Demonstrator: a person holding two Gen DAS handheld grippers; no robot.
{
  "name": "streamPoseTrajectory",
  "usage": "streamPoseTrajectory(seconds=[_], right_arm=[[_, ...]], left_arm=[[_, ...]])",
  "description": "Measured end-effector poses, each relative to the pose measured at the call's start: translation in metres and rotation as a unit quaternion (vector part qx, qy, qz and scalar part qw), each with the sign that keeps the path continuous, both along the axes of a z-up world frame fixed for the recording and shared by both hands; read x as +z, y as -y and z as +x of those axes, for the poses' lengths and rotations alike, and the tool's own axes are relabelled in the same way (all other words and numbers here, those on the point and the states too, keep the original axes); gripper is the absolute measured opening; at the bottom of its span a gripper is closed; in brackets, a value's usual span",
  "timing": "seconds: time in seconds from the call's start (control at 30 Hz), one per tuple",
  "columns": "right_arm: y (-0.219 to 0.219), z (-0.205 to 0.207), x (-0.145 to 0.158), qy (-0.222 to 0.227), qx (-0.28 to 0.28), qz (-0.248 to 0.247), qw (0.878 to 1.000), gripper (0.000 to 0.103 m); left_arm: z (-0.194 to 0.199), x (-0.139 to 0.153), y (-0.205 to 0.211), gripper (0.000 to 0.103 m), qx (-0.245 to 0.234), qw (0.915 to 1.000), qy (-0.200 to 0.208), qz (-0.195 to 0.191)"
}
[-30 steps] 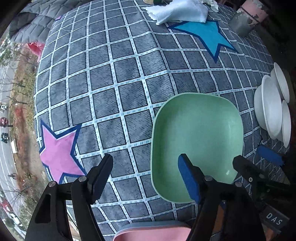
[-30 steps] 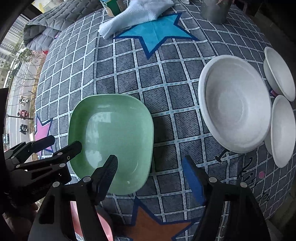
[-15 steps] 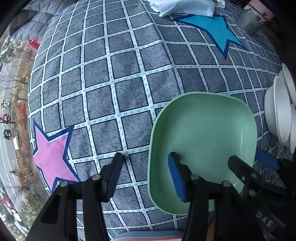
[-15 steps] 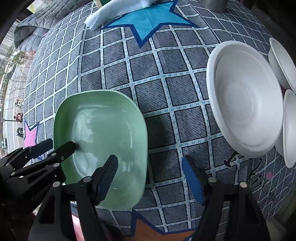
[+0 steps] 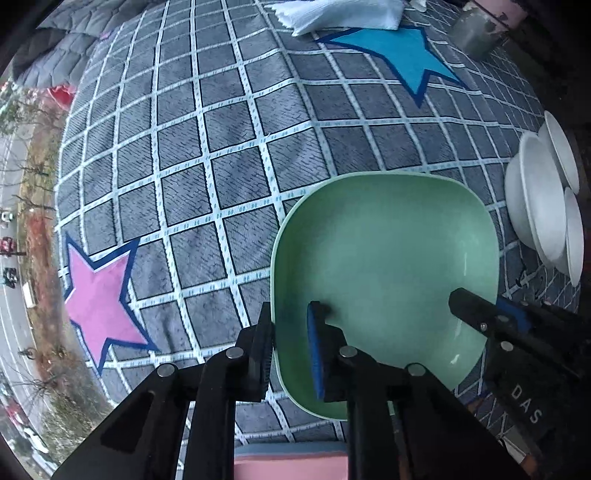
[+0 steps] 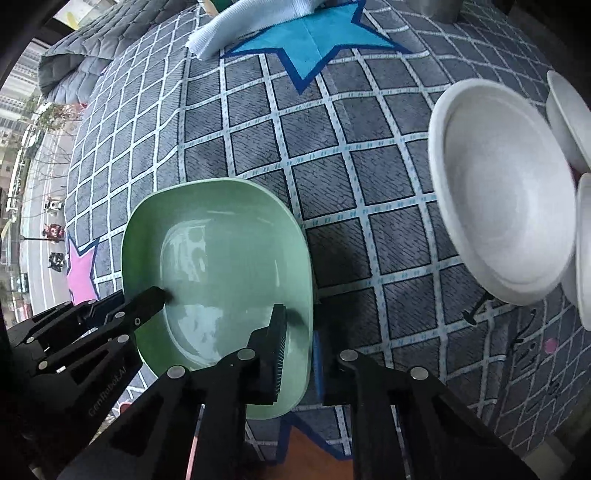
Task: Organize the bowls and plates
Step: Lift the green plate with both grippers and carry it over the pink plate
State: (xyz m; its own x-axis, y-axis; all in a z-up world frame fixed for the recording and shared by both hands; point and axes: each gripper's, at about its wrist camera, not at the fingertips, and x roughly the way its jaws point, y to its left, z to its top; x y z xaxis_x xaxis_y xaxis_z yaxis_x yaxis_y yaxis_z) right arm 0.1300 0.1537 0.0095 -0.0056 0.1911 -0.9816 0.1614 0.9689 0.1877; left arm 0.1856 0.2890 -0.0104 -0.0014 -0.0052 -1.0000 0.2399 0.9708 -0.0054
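Note:
A pale green squarish plate [image 5: 388, 273] lies on the checked cloth; it also shows in the right wrist view [image 6: 221, 266]. My left gripper [image 5: 291, 332] is shut on the plate's left rim, one finger inside and one outside. My right gripper [image 6: 299, 332] is shut on the plate's right rim the same way; it also shows in the left wrist view [image 5: 480, 314]. A large white bowl [image 6: 502, 192] sits to the right with two smaller white bowls [image 6: 569, 110] beside it.
A grey checked cloth [image 5: 221, 155] with a pink star [image 5: 99, 291] and a blue star [image 5: 399, 55] covers the table. A white towel [image 5: 343, 14] and a grey cup [image 5: 476, 29] sit at the far edge. A pink dish edge [image 5: 291, 465] shows below.
Both grippers moved in onto the green plate's opposite rims and closed on them; they were open and apart from it before.

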Motion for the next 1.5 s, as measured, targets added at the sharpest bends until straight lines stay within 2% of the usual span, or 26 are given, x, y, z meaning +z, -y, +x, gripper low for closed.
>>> streamPoseTrajectory(seconds=[0.23,0.53,0.73,1.2,1.27,1.5], right_arm=[[0.005,-0.009,0.018,-0.002,0.009,-0.002,1.0,0.015],[0.025,-0.04,0.047,-0.011,0.021,-0.002,1.0,0.015],[0.041,-0.066,0.068,-0.02,0.048,-0.002,0.999,0.015],[0.086,-0.108,0.089,-0.017,0.082,0.017,0.996,0.015],[0.095,-0.111,0.095,-0.01,0.088,0.02,0.996,0.015],[0.114,-0.113,0.104,0.002,0.115,0.035,0.993,0.015]], left_arm=[[-0.023,0.026,0.004,0.019,0.01,0.9999,0.008,0.002],[-0.073,0.059,0.021,0.019,0.029,0.9995,0.011,-0.004],[-0.109,0.081,0.034,0.019,0.038,0.9992,0.013,0.003],[-0.192,0.112,0.103,0.019,0.039,0.999,0.017,0.014],[-0.193,0.12,0.1,0.019,0.041,0.9989,0.018,0.015],[-0.19,0.119,0.109,0.019,0.069,0.9971,0.026,0.021]])
